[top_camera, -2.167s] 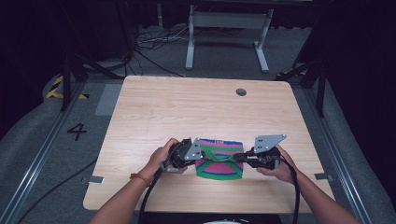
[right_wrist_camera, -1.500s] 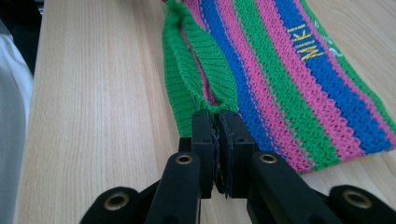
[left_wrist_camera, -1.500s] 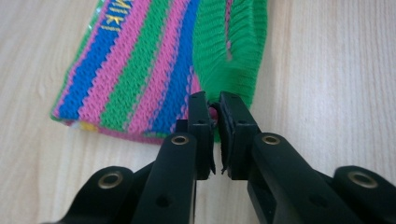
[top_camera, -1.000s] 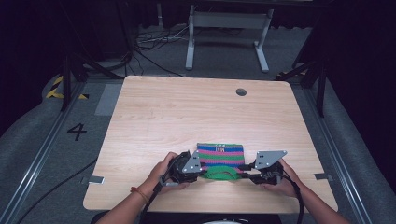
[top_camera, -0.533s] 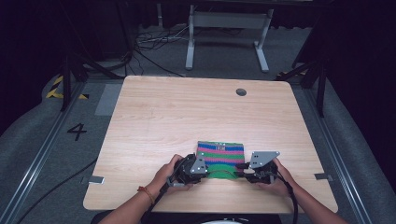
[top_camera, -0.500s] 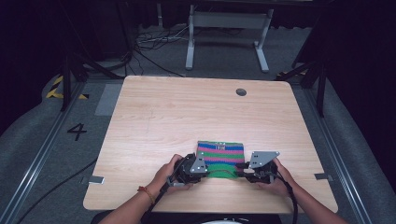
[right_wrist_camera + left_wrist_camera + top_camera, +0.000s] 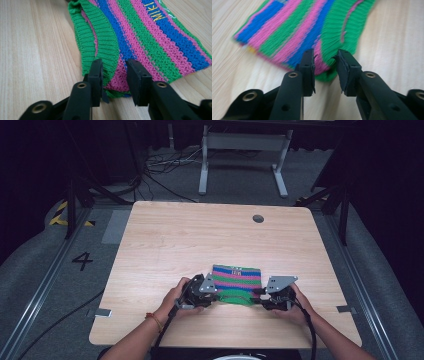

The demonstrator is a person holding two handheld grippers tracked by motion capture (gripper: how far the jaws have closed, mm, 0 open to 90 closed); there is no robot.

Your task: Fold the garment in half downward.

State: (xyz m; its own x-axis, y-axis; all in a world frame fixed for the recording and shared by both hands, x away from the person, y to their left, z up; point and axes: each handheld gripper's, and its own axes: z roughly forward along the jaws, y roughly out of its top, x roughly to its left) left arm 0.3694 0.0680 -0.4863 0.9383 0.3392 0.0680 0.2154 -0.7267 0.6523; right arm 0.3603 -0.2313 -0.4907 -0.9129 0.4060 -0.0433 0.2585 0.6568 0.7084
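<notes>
A knitted cloth [image 7: 236, 281] with green, pink and blue stripes lies flat on the wooden table [image 7: 200, 240], near its front edge. Its green ribbed hem [image 7: 100, 42] faces the person, and yellow letters [image 7: 157, 13] mark a blue stripe. My left gripper [image 7: 216, 295] sits at the cloth's near left corner, with its jaws apart around the corner [image 7: 325, 65]. My right gripper [image 7: 256, 296] sits at the near right corner, and its jaws also stand apart with the hem lying between them [image 7: 113, 72]. A hand holds each gripper low on the table.
A round cable hole [image 7: 258, 218] sits in the table's far right area. Beyond the far edge stand a white metal frame [image 7: 240, 150] and loose cables [image 7: 160, 165] on the floor. Bare wood stretches across the table behind the cloth.
Both grippers came down and toward the near edge, bringing the raised cloth flat onto the table. In the last half second the hands hardly moved.
</notes>
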